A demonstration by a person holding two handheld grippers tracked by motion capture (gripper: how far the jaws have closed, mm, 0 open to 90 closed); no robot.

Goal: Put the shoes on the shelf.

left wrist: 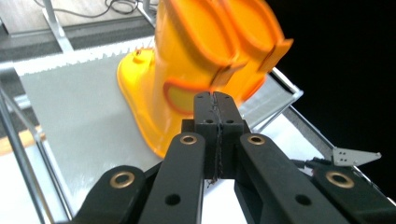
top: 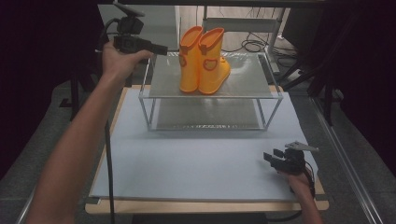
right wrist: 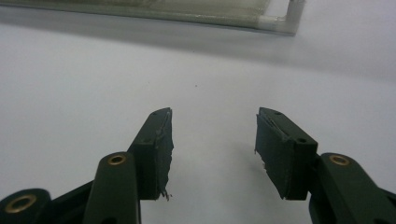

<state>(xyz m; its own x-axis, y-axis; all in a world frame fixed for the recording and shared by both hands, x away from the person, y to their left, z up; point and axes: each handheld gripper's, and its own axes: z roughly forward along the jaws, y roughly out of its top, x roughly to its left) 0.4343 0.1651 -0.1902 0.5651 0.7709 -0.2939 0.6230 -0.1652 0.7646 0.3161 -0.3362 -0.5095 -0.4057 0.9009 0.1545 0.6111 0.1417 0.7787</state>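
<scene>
Orange boots on the rack's top shelf, left gripper raised beside them.

The table (top: 196,158) carries a metal rack (top: 154,95) at its far side, and a pair of orange boots (top: 204,60) stands upright, side by side, on the top shelf. The left gripper (top: 161,47) is held up at the rack's far left corner, pointing at the boots with a gap between, its jaws pressed together on nothing. The right gripper (top: 274,157) rests low near the table's near right corner, jaws wide apart, well apart from the boots.
</scene>
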